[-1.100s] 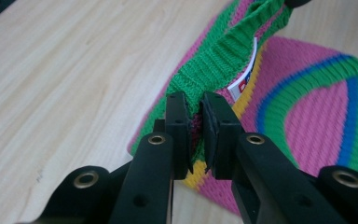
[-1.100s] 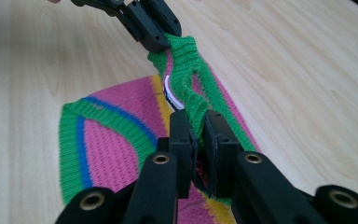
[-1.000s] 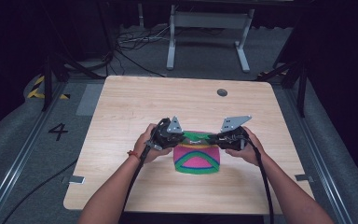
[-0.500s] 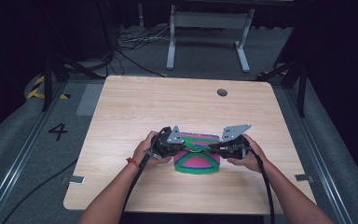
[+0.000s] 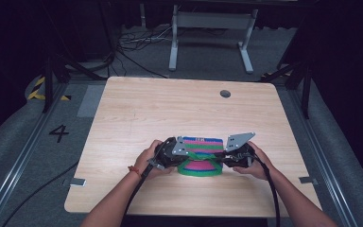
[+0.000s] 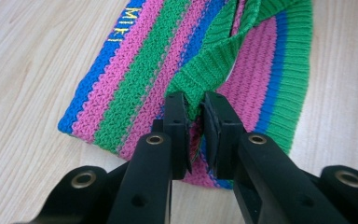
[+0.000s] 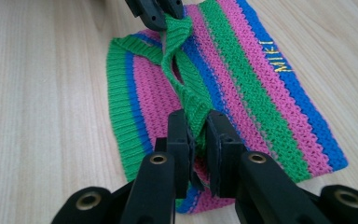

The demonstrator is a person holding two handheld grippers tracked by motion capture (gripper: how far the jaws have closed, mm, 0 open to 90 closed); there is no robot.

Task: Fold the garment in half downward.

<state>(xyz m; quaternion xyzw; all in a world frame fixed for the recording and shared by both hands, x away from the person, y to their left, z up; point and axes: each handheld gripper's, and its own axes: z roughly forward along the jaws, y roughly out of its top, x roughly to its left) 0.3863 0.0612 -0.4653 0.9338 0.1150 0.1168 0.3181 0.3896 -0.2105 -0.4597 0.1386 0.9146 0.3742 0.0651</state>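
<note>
A knitted striped piece (image 5: 199,143) in green, pink and blue, with yellow letters, lies flat on the wooden table (image 5: 170,109) near its front middle. Its green ribbed rim (image 6: 214,60) is lifted off the layer below. My left gripper (image 5: 185,160) is shut on the rim's left end, its jaws pinching the rib (image 6: 196,105). My right gripper (image 5: 217,161) is shut on the rim's other end (image 7: 198,123). In the right gripper view the left gripper (image 7: 161,9) holds the far end of the same green rim (image 7: 186,84), which sags between the two.
A round grey grommet (image 5: 225,93) sits near the table's far edge. Bare wood stretches behind and beside the knit. Cables (image 5: 132,40) and a grey stand (image 5: 208,28) lie on the floor beyond the table, where a painted 4 (image 5: 59,133) marks the left.
Both hands have come down and a little toward the near edge. The knit, earlier bunched up between the grippers, now lies flatter and spreads back on the table.
</note>
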